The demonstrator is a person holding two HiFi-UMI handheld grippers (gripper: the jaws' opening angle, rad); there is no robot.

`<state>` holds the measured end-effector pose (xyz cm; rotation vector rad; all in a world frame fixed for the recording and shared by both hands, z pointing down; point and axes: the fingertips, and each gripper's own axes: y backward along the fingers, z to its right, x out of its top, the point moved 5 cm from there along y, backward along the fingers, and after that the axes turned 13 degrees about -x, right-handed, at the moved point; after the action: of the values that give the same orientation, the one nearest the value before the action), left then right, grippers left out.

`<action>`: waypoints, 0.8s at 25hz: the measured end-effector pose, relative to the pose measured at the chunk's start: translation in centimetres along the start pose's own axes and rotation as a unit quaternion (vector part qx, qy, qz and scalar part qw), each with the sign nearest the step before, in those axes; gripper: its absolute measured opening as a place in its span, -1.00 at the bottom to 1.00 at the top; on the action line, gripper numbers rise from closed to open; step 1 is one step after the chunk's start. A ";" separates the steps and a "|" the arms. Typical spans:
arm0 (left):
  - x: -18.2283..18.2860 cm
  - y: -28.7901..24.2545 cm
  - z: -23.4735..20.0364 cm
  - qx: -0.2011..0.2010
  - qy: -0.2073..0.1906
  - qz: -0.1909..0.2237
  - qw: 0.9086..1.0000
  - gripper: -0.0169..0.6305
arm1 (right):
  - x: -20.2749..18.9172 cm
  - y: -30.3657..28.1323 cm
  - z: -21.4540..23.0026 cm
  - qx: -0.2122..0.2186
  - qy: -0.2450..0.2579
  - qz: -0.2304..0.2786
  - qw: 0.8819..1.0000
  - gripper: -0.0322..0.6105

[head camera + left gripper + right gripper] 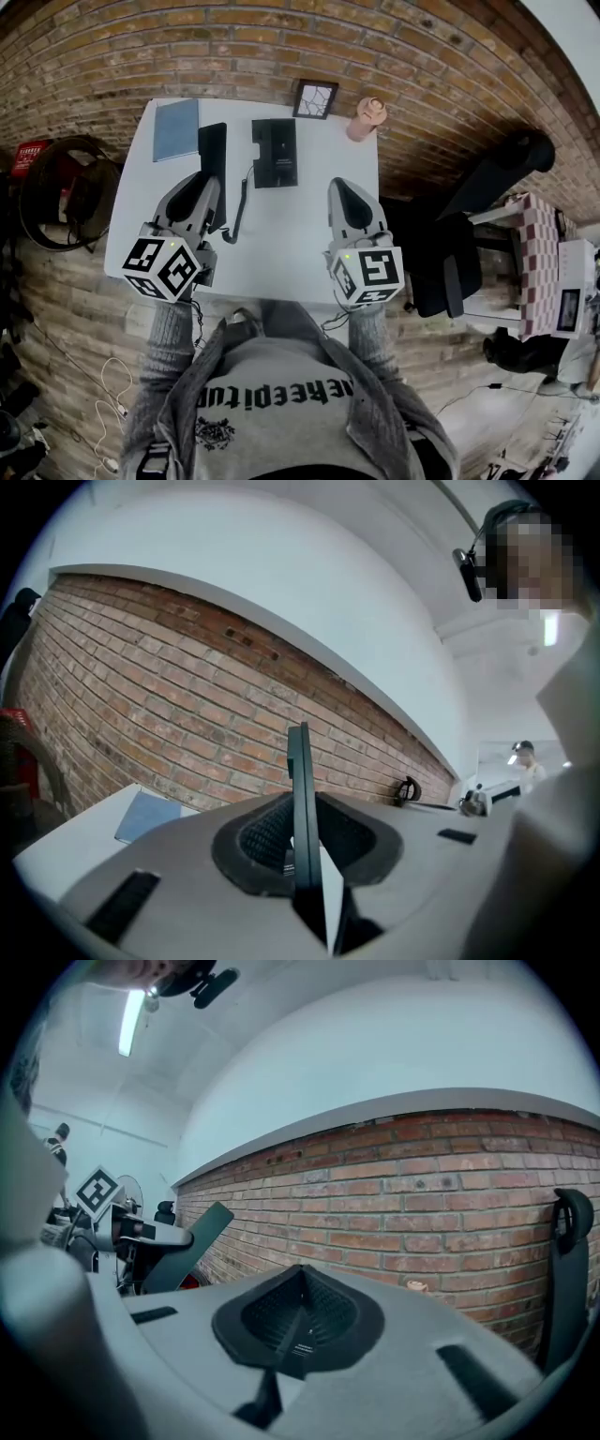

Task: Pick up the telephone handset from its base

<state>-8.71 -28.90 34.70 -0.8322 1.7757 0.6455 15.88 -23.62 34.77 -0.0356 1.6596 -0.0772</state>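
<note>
The black telephone base (pixel 275 153) lies at the far middle of the white table (pixel 291 253). The black handset (pixel 213 150) is off the base, lifted to its left, and a coiled cord (pixel 240 208) hangs from it toward the base. My left gripper (pixel 201 184) is shut on the handset, which stands edge-on between the jaws in the left gripper view (pixel 300 789). My right gripper (pixel 343 190) hovers over the table's right half, shut with nothing in it. The right gripper view shows its jaws (pixel 300 1321) closed together, and the held handset (pixel 192 1239) tilted at the left.
A blue notebook (pixel 176 129) lies at the table's far left corner. A small picture frame (pixel 315 98) and a pink cup (pixel 367 117) stand by the brick wall. A black office chair (pixel 469 220) is to the right of the table.
</note>
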 end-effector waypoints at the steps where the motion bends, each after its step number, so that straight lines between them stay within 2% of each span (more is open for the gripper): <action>1: 0.3 0.6 0.3 0.001 -0.005 0.004 1.000 -0.73 | 0.2 0.5 -0.2 -0.002 0.002 0.004 1.000 -0.89; 16: 3.4 7.3 4.7 0.014 -0.066 0.064 0.996 -0.73 | 3.4 7.5 -1.9 -0.040 0.019 0.043 0.998 -0.89; 20: 4.1 8.9 5.4 0.018 -0.071 0.078 0.994 -0.73 | 3.8 9.0 -2.6 -0.047 0.021 0.052 0.997 -0.89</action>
<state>-13.57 -20.31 29.47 -0.6116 1.7283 0.7539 13.14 -14.88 30.54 -0.0191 1.7031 0.0797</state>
